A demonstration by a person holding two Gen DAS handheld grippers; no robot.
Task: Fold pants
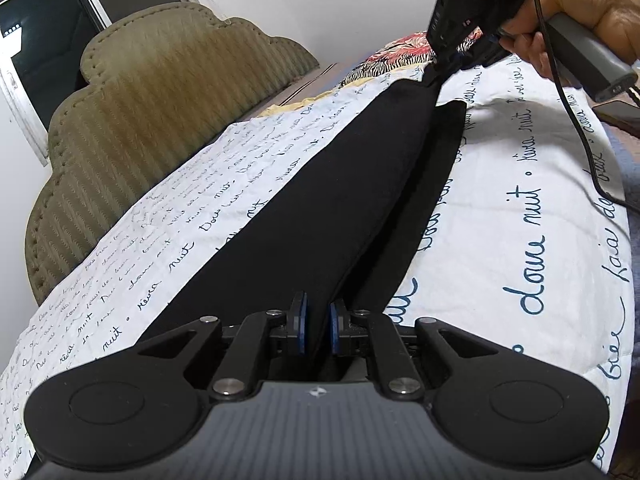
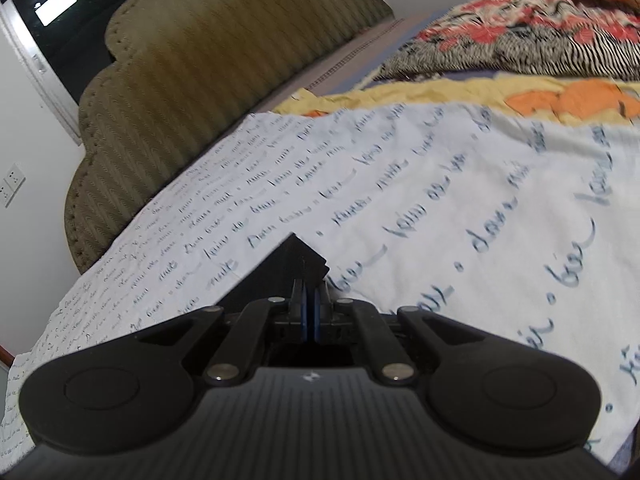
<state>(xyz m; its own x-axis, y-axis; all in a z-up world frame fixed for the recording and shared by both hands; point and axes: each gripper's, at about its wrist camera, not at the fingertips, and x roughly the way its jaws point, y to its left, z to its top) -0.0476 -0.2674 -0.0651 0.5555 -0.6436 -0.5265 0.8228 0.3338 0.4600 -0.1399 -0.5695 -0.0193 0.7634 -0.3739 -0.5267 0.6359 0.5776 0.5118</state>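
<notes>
Black pants (image 1: 344, 184) lie stretched lengthwise over a white bedsheet with blue handwriting. My left gripper (image 1: 318, 326) is shut on the near end of the pants, with the cloth pinched between its blue pads (image 1: 303, 326). At the far end a person's hand holds my right gripper (image 1: 442, 65), which is shut on the other end of the pants and lifts it a little off the sheet. In the right wrist view the right gripper (image 2: 310, 312) pinches a black corner of the pants (image 2: 296, 262) that sticks out past its fingertips.
An olive padded headboard (image 1: 132, 132) runs along the left side of the bed. A floral and zebra-print cloth (image 2: 520, 36) and a yellow and orange cloth (image 2: 480, 96) lie beyond the sheet. A black cable (image 1: 576, 136) trails from the right gripper over the sheet.
</notes>
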